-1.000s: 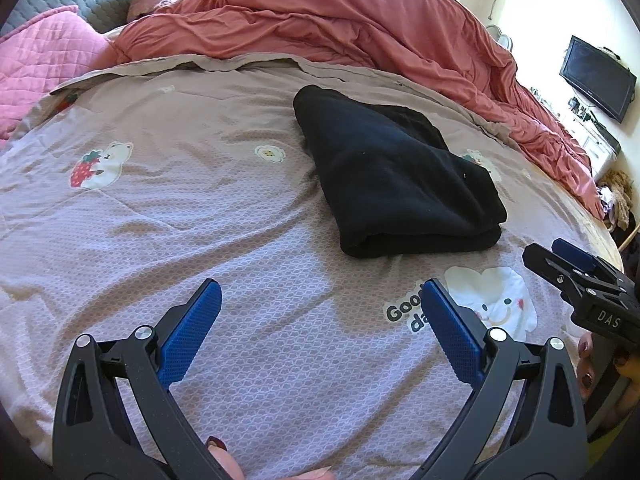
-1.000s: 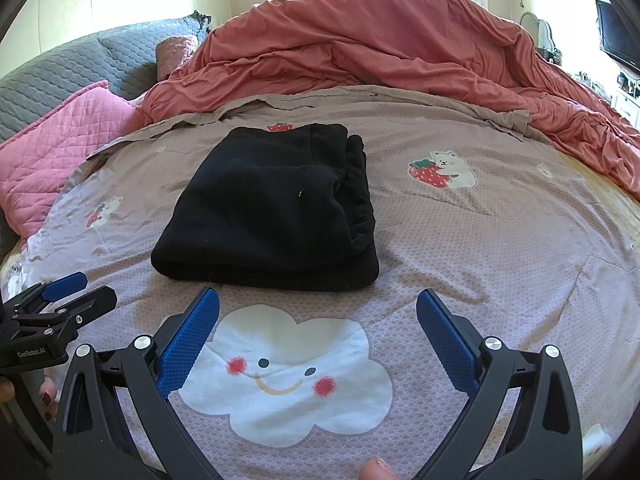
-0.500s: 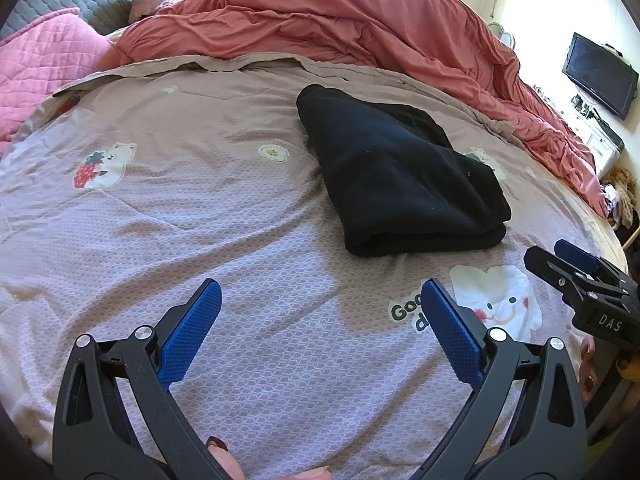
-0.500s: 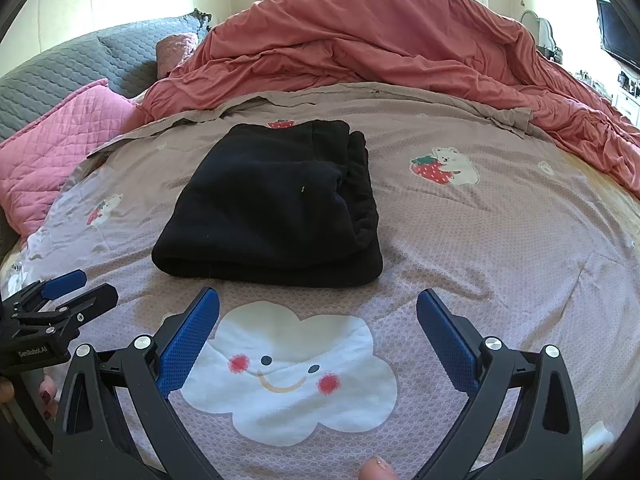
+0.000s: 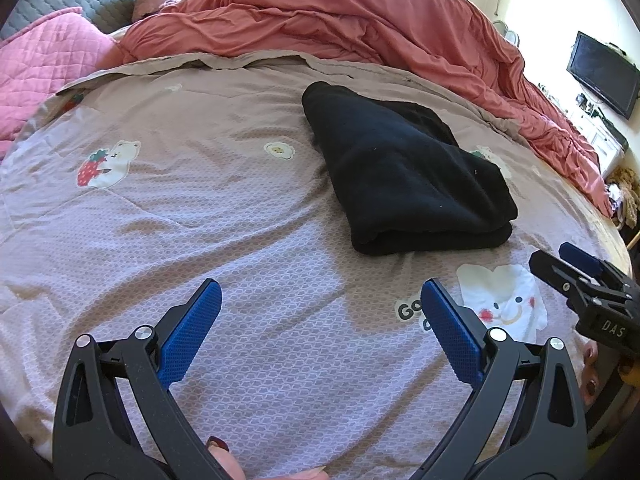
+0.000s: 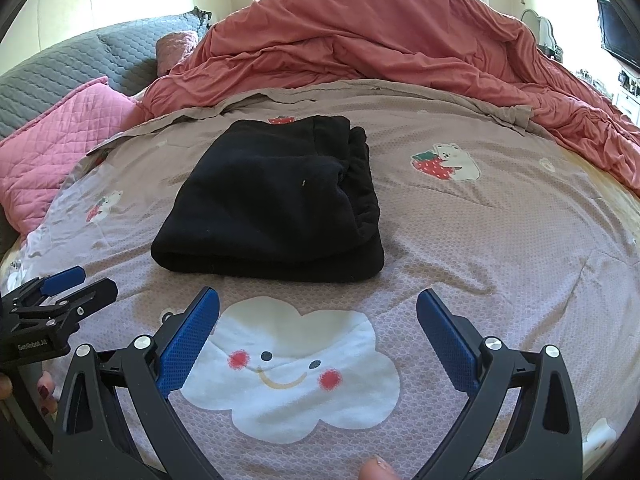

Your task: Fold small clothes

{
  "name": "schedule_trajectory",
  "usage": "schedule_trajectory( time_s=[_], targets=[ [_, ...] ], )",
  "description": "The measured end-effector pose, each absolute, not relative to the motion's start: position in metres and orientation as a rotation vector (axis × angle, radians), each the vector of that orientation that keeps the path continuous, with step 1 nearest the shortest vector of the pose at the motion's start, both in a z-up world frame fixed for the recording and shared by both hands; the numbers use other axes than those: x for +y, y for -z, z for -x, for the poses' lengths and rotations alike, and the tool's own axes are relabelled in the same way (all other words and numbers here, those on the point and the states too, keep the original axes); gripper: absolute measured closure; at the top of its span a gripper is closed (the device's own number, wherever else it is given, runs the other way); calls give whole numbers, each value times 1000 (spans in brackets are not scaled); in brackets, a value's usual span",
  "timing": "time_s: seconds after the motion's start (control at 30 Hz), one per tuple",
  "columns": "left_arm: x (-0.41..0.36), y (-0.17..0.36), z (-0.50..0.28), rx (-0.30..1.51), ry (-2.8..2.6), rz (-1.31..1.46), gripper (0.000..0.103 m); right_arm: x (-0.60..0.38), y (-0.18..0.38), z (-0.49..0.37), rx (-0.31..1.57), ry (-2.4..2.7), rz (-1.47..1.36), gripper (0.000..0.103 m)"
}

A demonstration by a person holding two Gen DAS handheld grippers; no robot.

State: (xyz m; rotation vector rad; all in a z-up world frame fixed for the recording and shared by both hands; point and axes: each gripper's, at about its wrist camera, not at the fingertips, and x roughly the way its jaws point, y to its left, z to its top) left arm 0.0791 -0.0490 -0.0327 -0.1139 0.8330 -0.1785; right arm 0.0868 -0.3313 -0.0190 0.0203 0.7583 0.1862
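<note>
A black garment (image 5: 404,172) (image 6: 272,204) lies folded into a thick rectangle on the mauve printed bedsheet (image 5: 200,208). My left gripper (image 5: 318,304) hovers open and empty over the sheet, well short of the garment and to its left. My right gripper (image 6: 318,312) is open too, with nothing between its blue pads, just in front of the garment's near folded edge, above a white cloud print (image 6: 296,364). Each gripper shows in the other's view: the right one (image 5: 588,280) at the right edge, the left one (image 6: 52,304) at the left edge.
A rumpled salmon duvet (image 6: 380,36) is piled along the far side of the bed. Pink quilted pillows (image 6: 52,148) and a grey headboard cushion (image 6: 80,60) lie at the left. A wall television (image 5: 604,74) and cluttered furniture stand at the right.
Both grippers have drawn slightly back and away from the folded garment, staying open. The garment has not moved.
</note>
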Motion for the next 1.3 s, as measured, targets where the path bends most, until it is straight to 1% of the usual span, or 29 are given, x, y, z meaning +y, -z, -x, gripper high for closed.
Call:
schedule_trajectory(
  time_s=[0.77, 1.07, 1.3],
  targets=[
    [-48, 34, -80, 847, 159, 114, 10, -337, 22, -86, 773, -184, -28, 5],
    [-52, 33, -78, 845, 140, 66, 10, -344, 25, -84, 779, -166, -36, 5],
    [-27, 30, -81, 845, 120, 139, 10, -376, 30, -73, 790, -81, -65, 5]
  ],
)
